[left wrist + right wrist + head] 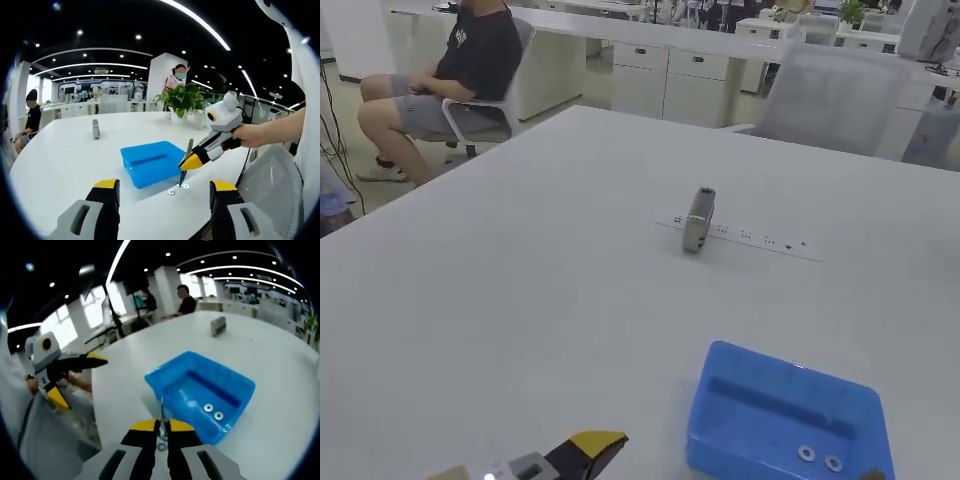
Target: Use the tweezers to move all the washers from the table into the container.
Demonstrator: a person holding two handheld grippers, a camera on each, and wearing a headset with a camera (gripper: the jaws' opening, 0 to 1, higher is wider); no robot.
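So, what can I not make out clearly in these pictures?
1. Left gripper view: whether the tweezers touch a washer on the table; too small to tell.
2. Right gripper view: the tweezers' tip, hidden behind the right gripper's shut fingers.
3. Head view: the container's near side, cut off by the bottom edge.
4. Head view: what the grey thing on the table is; too small.

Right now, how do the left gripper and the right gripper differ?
The left gripper is open and empty; the right gripper is shut on the tweezers. The right gripper points the tweezers down at washers beside the container; the left gripper hangs back. Both have yellow-tipped black jaws.
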